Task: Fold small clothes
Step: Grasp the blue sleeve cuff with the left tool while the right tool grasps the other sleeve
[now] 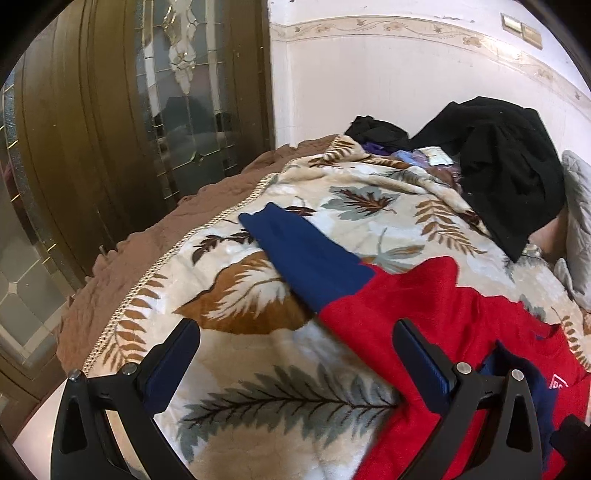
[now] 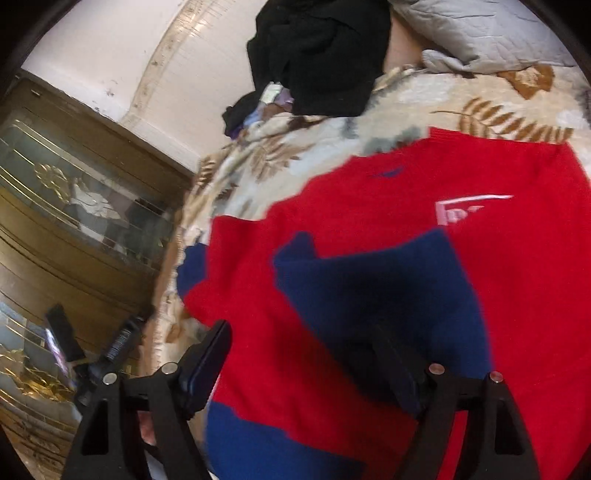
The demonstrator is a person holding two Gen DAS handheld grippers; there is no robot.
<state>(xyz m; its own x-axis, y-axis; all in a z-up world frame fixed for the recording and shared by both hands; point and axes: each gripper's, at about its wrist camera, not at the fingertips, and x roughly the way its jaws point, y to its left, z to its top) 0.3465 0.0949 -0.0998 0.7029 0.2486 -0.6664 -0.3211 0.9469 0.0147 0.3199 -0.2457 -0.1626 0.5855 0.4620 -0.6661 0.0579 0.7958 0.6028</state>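
Two tools, both gaping and empty. Left wrist view: left tool [image 1: 295,343] hovers over the leaf-print blanket [image 1: 236,288] on the bed; red sweater [image 1: 436,314] lies flat beneath its right finger, blue sleeve [image 1: 306,254] stretched out unfolded ahead. Likely sleeve-folding step; next, pinch that cuff and carry it inward. Right wrist view: right tool [image 2: 314,354] above the sweater's chest, other blue sleeve [image 2: 373,280] already laid across.

Blanket [image 1: 258,280]: leaf-patterned, cream, covering the bed.
Door [image 1: 92,129]: dark wood, leaded glass, at 10 o'clock.
Wall [image 1: 388,81]: white, floral border strip.
Pillow [image 2: 480,29]: grey quilted, at 1 o'clock.
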